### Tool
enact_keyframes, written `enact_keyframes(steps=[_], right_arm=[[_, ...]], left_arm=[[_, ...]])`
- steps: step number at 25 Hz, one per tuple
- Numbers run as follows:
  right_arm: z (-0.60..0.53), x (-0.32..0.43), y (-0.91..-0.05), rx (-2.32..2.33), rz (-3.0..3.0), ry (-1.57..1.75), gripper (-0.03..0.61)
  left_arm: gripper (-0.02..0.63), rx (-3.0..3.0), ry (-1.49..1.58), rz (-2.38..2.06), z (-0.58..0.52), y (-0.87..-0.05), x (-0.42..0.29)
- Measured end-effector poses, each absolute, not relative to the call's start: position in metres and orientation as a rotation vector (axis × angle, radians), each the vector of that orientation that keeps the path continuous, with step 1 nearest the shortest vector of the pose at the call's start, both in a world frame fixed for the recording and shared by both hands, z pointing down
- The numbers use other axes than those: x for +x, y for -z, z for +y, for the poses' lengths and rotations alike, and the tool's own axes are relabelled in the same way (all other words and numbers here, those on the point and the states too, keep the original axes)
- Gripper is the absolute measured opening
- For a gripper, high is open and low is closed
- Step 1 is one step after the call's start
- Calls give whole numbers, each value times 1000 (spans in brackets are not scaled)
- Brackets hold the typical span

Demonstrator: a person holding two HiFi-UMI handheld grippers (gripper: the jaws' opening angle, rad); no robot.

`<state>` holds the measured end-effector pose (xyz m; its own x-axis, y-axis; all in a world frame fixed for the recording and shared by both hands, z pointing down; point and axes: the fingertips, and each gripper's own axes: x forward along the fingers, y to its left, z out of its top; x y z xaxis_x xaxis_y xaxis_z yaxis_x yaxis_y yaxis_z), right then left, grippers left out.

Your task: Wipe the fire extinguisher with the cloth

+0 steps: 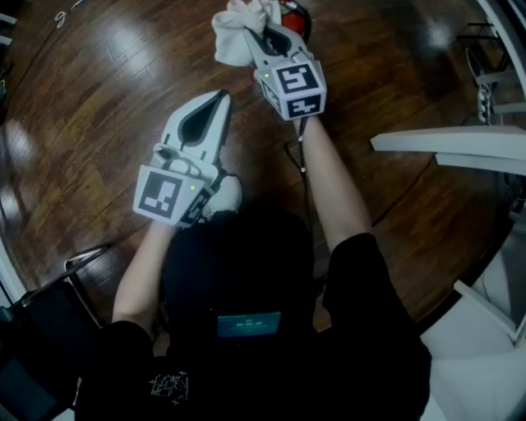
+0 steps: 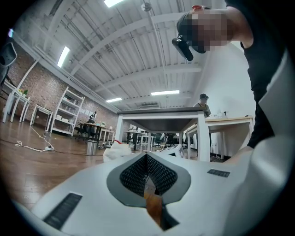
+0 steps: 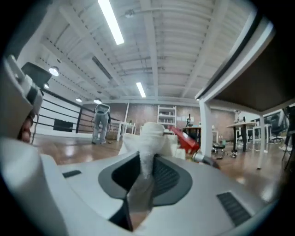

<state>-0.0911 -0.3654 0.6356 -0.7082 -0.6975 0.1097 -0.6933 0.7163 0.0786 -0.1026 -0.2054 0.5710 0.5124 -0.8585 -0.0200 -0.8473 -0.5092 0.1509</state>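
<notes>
My right gripper is shut on a bunched white cloth at the top of the head view. The cloth rests against the red fire extinguisher, which is mostly hidden behind the cloth and gripper. In the right gripper view the cloth is pinched between the jaws of the right gripper, and the extinguisher's red body lies just beyond it, low over the floor. My left gripper hangs lower and to the left, shut and empty. Its jaws meet with nothing between them in the left gripper view.
Dark wooden floor lies all around. A white table juts in from the right, and a black chair stands at the lower left. A black cable runs along the floor. A person stands far off.
</notes>
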Motion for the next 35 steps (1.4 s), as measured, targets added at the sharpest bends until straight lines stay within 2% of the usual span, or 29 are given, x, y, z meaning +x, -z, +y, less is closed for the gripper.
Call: enact_keyframes(steps=[4, 8, 15, 22, 27, 35], right_arm=[[-366, -54, -578, 1271, -2854, 162, 95], [-377, -30, -583, 1362, -2801, 157, 95], [-382, -33, -640, 1312, -2742, 28, 95], [-360, -70, -722, 1076, -2604, 80, 95], [-360, -75, -791, 942, -2457, 109, 94], [-357, -75, -849, 785, -2270, 171, 94]], left_arm=[[3, 2624, 132, -1497, -206, -572, -103], [3, 2614, 130, -1477, -204, -576, -104], [2, 2598, 133, -1466, -204, -577, -106], [2, 2603, 152, -1461, -208, -577, -108], [3, 2633, 191, -1439, -207, -571, -106], [2, 2625, 170, -1447, -206, -574, -112]])
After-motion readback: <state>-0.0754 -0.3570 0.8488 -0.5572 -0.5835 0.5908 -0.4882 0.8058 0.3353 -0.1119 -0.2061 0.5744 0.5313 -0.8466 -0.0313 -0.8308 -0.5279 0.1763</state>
